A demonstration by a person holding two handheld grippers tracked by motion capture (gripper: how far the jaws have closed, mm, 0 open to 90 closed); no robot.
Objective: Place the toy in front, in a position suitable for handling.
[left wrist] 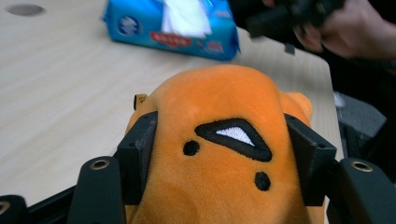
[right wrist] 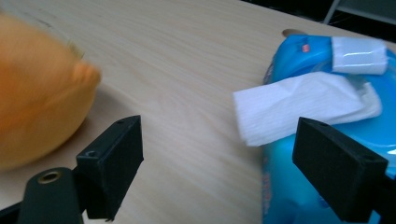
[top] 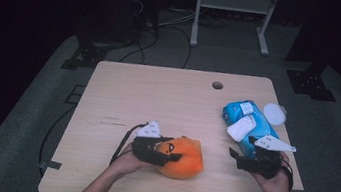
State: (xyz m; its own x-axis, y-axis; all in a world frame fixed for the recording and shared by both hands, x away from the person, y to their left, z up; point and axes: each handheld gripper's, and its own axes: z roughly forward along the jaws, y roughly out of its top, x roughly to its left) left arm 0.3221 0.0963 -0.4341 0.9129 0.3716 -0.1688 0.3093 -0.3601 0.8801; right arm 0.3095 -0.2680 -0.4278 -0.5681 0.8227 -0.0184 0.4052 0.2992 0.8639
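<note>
An orange plush toy (top: 184,159) with a black-and-white stitched eye lies near the front middle of the wooden table (top: 158,99). My left gripper (top: 169,154) is shut on it. In the left gripper view both black pads press into the sides of the plush (left wrist: 224,107). At the right lies a blue pack of wet wipes (top: 239,111) with a white wipe (top: 241,127) sticking out of its top. My right gripper (top: 243,149) hovers just in front of the pack, jaws wide open with nothing between them. The right gripper view has the wipe (right wrist: 299,105) beyond its right jaw and the plush (right wrist: 32,107) at its left.
A round white lid (top: 274,113) lies right of the pack near the table's right edge. A cable hole (top: 217,85) sits in the far part of the tabletop. Beyond the table stand dark stands and a white frame on grey floor.
</note>
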